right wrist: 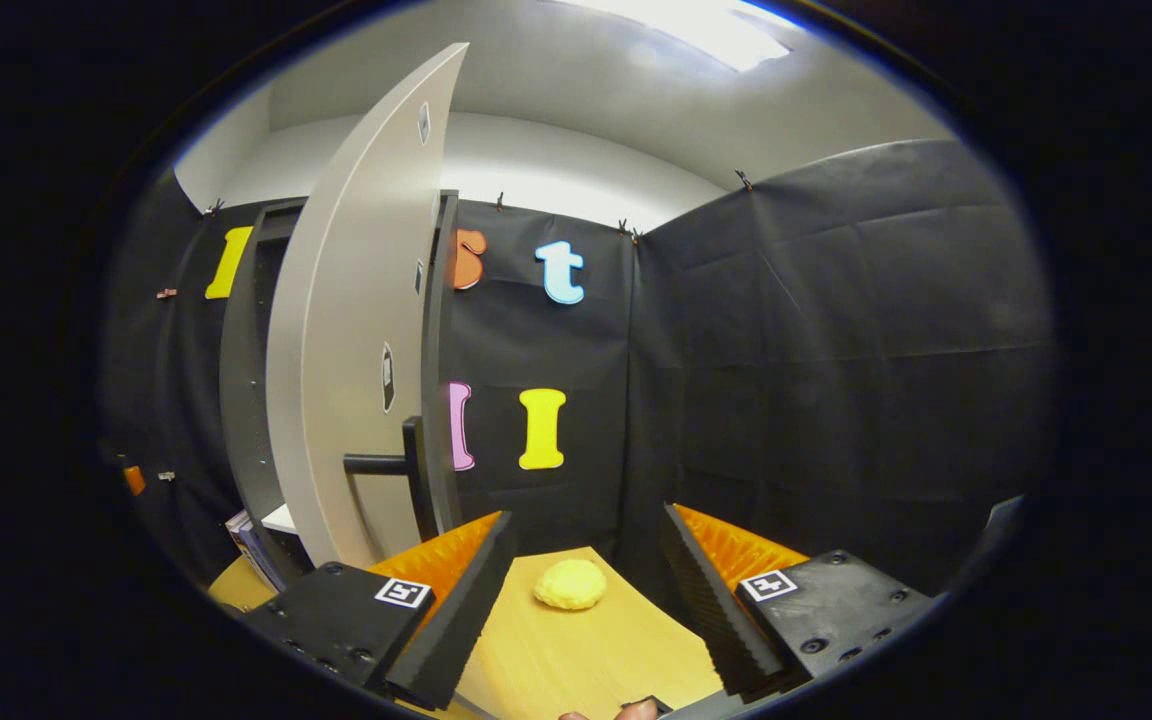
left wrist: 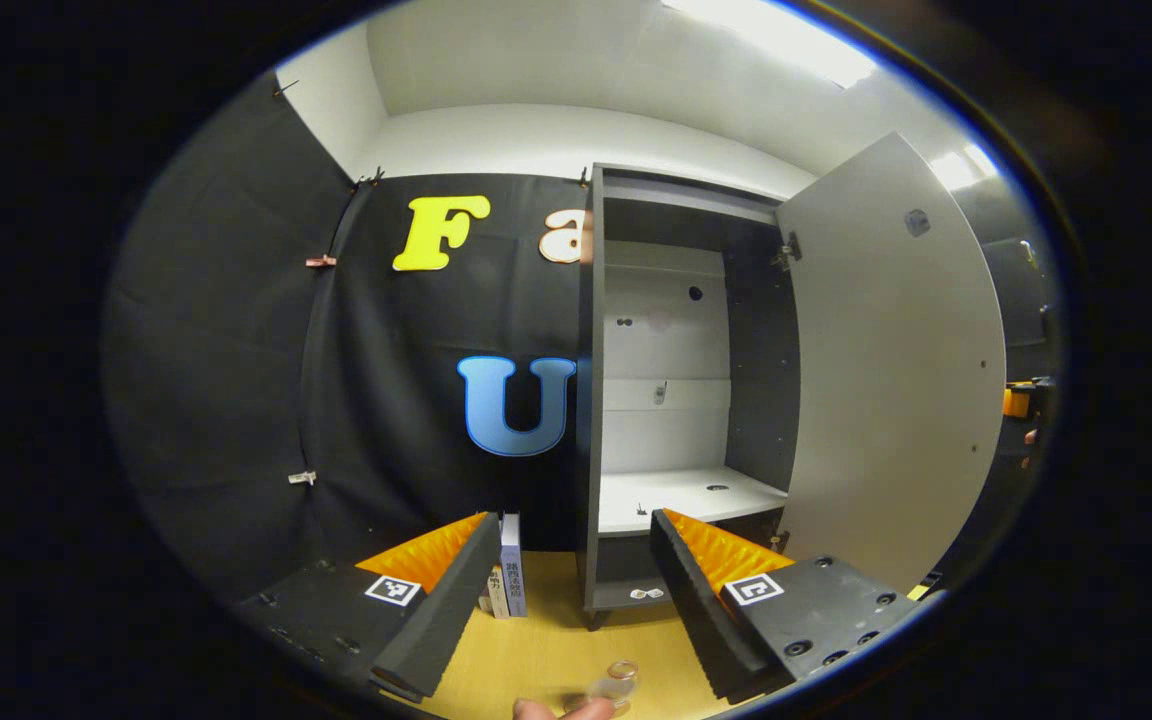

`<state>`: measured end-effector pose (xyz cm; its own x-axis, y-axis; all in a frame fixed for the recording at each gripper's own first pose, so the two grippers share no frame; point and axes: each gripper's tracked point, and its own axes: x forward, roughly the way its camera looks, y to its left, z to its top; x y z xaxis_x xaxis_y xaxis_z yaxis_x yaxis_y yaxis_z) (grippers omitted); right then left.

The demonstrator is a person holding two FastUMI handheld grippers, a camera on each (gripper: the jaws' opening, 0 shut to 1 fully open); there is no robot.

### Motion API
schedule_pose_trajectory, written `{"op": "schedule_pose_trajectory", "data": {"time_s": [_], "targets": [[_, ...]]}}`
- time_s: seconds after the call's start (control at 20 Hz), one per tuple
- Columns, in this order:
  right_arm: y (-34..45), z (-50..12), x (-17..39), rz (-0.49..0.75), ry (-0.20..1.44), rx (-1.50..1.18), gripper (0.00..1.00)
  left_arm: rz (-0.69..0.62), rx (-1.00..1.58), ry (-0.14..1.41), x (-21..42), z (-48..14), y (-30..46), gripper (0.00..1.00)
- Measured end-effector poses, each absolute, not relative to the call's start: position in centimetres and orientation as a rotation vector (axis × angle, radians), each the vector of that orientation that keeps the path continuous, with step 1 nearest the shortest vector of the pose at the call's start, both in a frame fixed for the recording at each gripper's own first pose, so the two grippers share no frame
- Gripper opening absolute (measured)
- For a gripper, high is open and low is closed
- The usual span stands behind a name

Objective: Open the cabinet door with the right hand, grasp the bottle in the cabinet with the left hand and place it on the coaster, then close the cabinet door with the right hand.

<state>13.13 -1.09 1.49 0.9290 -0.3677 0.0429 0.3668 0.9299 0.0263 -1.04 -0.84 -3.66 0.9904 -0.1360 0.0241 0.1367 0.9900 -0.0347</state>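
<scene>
Below the left hand-held gripper (left wrist: 571,560), spread empty, sits the bottle (left wrist: 618,683).

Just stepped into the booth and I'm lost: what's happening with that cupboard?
A person holds a gripper in each hand at a wooden table. The cabinet door stands wide open and the shelf inside looks bare. A clear bottle stands on the table near the left gripper, which is open and holds nothing. The right gripper is open too, beside the door's handle, apart from it.
</scene>
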Motion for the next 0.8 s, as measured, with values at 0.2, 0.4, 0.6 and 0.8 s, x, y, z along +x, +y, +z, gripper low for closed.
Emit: {"op": "schedule_pose_trajectory", "data": {"time_s": [0.2, 0.4, 0.6, 0.8], "targets": [[-0.9, 1.1, 13.4, -0.386, -0.032, 0.030, 0.95, -0.148, -0.021, -0.014, -1.1, -3.9, -1.1, 0.94], [1.3, 0.7, 13.6, -0.317, -0.010, 0.083, 0.96, -0.134, -0.013, 0.002, -0.8, -4.5, -0.9, 0.92], [3.4, 0.4, 13.8, -0.243, 0.001, 0.115, 0.97, -0.133, -0.015, -0.001, -0.6, -4.4, -0.9, 0.95], [5.8, 0.3, 14.2, -0.150, 0.017, 0.143, 0.97, -0.132, -0.004, -0.001, -0.6, -4.5, -1.0, 0.95]]}}
